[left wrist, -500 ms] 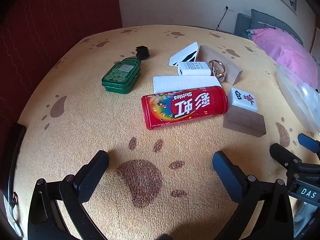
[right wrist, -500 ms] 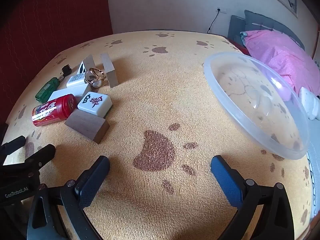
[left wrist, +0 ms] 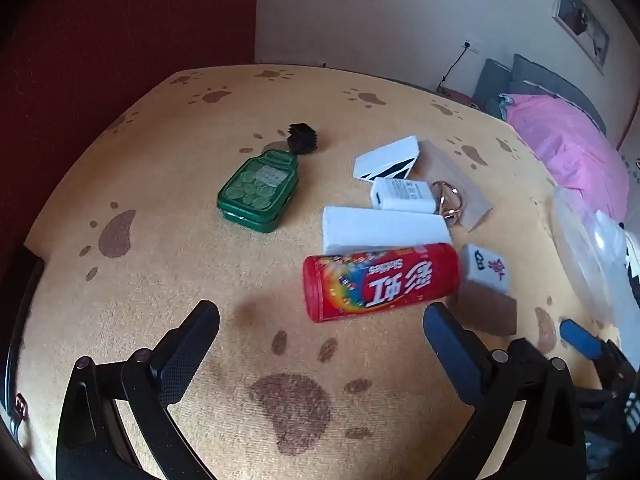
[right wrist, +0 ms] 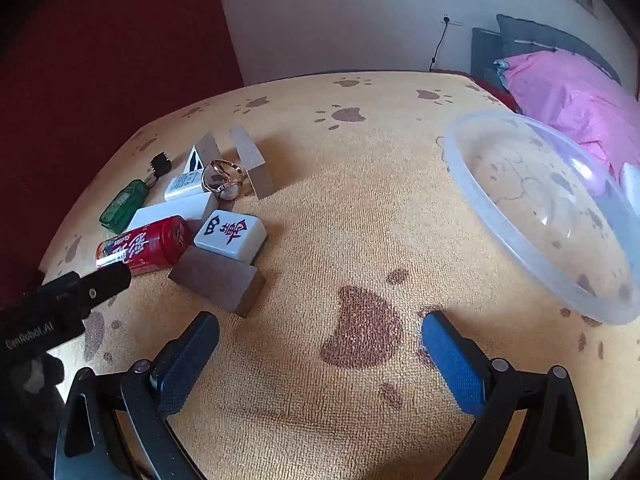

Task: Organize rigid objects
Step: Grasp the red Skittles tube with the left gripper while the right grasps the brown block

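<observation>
Both jaws spread wide and empty, the left hand-held gripper (left wrist: 320, 344) hovers just short of the red candy can (left wrist: 380, 280) mid-counter (left wrist: 160, 160); the right hand-held gripper (right wrist: 320, 356) waits near the one clear basin (right wrist: 540, 216) at the right edge; the opening pick seems next, calling for a straddle of the can; one mahjong tile (right wrist: 230, 234), one green tin (left wrist: 258, 190).

Soft daylight, slight motion blur, dark fisheye-warped corners
</observation>
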